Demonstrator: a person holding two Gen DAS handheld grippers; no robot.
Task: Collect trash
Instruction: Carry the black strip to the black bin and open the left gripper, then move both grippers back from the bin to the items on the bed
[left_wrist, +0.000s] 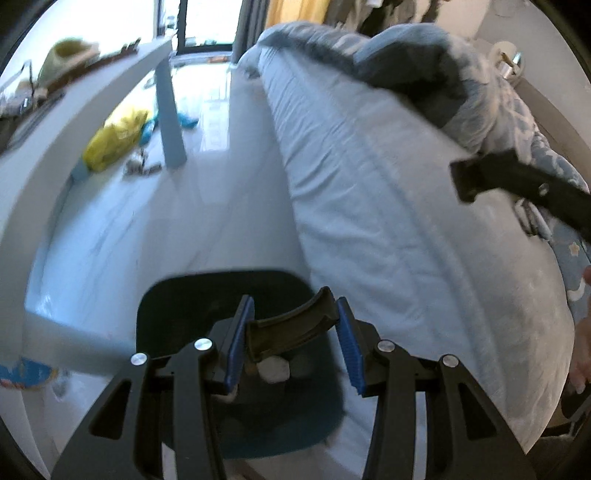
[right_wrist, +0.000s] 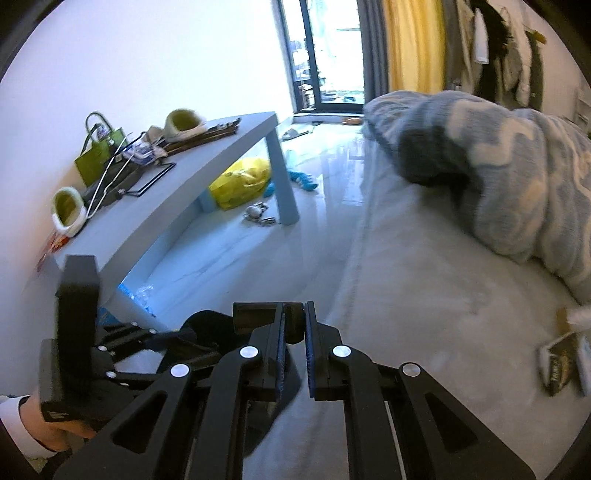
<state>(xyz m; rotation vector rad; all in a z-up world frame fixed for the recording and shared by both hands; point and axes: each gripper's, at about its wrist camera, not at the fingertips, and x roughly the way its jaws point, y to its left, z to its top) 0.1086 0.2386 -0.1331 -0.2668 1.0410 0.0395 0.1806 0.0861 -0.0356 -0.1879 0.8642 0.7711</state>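
My left gripper (left_wrist: 293, 332) is over a dark bin (left_wrist: 177, 310) on the floor beside the bed. Its jaws stand apart, and a dark olive flat wrapper (left_wrist: 291, 326) lies between them over the bin's mouth; I cannot tell whether the pads still press it. A crumpled white wad (left_wrist: 273, 370) lies inside the bin. My right gripper (right_wrist: 294, 332) is nearly shut and empty, above the bed's edge, with the left gripper's body (right_wrist: 77, 332) to its left. A dark wrapper (right_wrist: 559, 363) and white scraps lie on the bed at the right.
A grey low table (right_wrist: 207, 177) stands along the wall with green bags and slippers on it. A yellow bag (right_wrist: 242, 182), blue items and small clutter lie on the floor under it. A rumpled blue blanket (right_wrist: 498, 162) covers the bed.
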